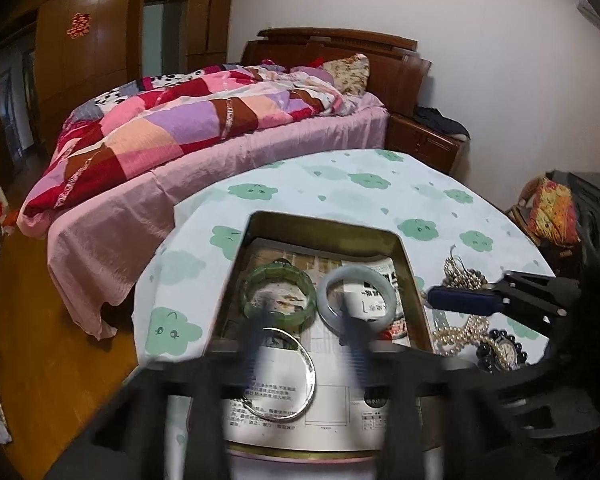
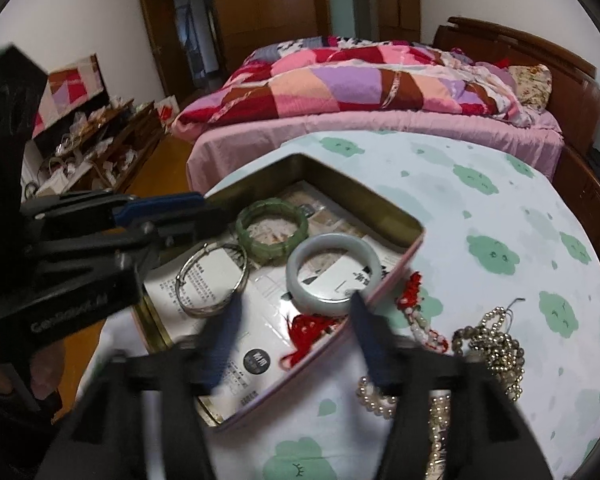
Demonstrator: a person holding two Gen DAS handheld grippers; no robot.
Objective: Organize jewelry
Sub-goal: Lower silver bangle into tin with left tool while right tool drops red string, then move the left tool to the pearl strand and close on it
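From the left wrist, the left hand-held gripper [image 1: 306, 326] was blurred, fingers spread and holding nothing, over the metal tin [image 1: 410, 276] with a faceted green bangle [image 1: 278, 294], pale smooth bangle [image 1: 354, 294] and silver hoop [image 1: 290, 376].

From the right wrist, the right hand-held gripper [image 2: 296, 320] was spread too, seemingly empty; pearl beads [image 2: 376, 398] lay half-hidden on the bench [image 2: 500, 208].

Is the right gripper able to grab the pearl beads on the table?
Probably yes. The right gripper has open jaws holding nothing, and the pearl beads lie bare on the tablecloth just outside the tin, beside its fingers, with nothing covering them.
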